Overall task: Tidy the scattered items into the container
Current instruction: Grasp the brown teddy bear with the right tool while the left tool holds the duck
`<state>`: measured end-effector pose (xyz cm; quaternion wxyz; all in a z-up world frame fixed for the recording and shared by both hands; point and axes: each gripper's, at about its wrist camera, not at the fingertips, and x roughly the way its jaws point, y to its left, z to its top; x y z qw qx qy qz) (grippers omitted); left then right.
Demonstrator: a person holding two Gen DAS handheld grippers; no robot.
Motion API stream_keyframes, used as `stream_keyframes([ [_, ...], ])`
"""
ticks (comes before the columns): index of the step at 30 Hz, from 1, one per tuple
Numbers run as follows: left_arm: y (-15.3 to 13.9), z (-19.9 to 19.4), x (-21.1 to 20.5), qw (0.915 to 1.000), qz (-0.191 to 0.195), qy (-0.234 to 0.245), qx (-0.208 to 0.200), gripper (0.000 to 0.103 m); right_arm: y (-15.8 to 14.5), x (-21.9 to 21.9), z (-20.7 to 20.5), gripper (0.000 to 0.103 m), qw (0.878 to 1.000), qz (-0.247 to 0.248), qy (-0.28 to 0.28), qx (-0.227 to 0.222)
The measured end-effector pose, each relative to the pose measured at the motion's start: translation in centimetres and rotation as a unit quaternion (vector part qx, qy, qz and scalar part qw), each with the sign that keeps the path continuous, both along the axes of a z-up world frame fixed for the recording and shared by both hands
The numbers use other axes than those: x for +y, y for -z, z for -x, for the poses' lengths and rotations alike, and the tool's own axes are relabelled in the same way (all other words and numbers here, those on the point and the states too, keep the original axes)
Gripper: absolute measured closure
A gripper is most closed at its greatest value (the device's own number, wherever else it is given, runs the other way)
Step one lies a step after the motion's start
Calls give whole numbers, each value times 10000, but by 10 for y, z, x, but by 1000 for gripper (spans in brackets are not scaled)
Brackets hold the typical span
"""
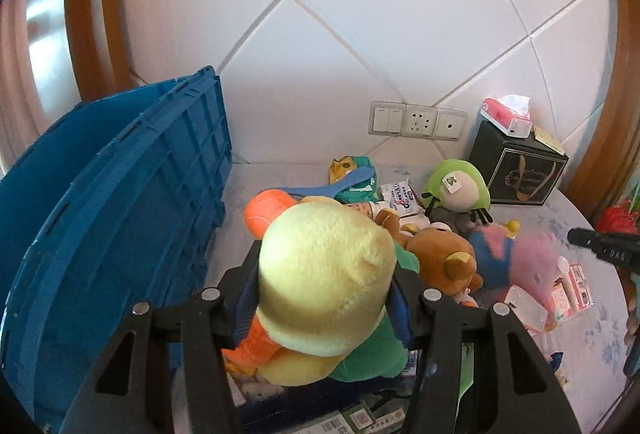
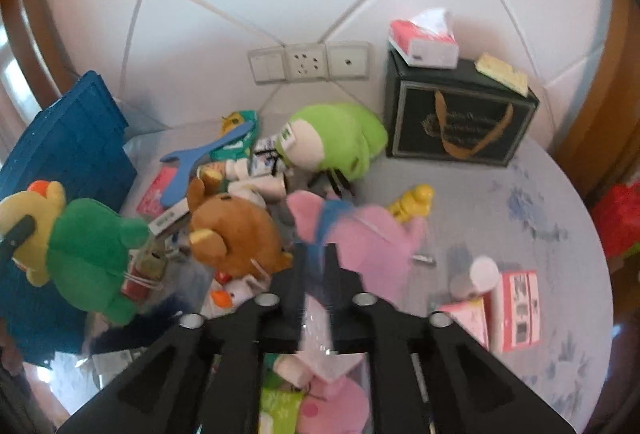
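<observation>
My left gripper is shut on a yellow plush toy with a green body and orange parts, held up beside the blue crate. The same toy shows at the left of the right wrist view, over the crate. My right gripper is shut on a pink plush with a blue patch, just above the table. A brown bear plush lies left of it; the bear also shows in the left wrist view, with the pink plush to its right.
A green round plush, a blue hanger, a small yellow toy, pink boxes and several packets lie on the round table. A black box with a tissue pack stands at the wall.
</observation>
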<state>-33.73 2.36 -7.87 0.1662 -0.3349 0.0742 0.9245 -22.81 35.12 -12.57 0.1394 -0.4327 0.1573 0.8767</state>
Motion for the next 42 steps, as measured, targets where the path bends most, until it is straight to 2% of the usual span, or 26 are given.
stream_keyframes([
  [2,0,-5,-2,10000,18,4,-8,50,9,-4,-2,54,9999,81,-81,-28],
  [4,1,-7,-2,10000,53,8,-19,50,16,-9,-1,47,9998,122,-117,-77],
  [8,9,-7,8,9999,88,27,-40,50,24,-7,-4,47,9998,185,-43,-72],
  [14,17,-1,26,9998,132,113,-75,50,54,40,-21,47,9978,269,452,-406],
  [24,33,38,42,9995,262,-105,-140,50,102,56,22,45,9957,205,-40,-905],
  [27,36,55,40,9991,304,-261,-109,50,95,42,41,41,9964,294,-413,-678],
  [29,36,64,36,9986,346,-393,-43,50,86,25,56,16,9953,345,-746,-506],
  [30,36,68,33,9983,352,-459,-13,50,80,12,63,12,9940,329,-959,-419],
  [32,36,76,28,9978,331,-577,38,50,73,-15,77,8,9903,243,-1337,-273],
  [34,37,80,25,9972,307,-667,116,50,72,-37,88,3,9885,90,-1484,-266],
  [38,51,82,27,9968,323,-707,202,50,80,-73,106,3,9876,-507,-1456,-302],
  [42,73,81,32,9975,216,-651,145,49,101,-81,111,3,9857,-891,-1358,-452],
])
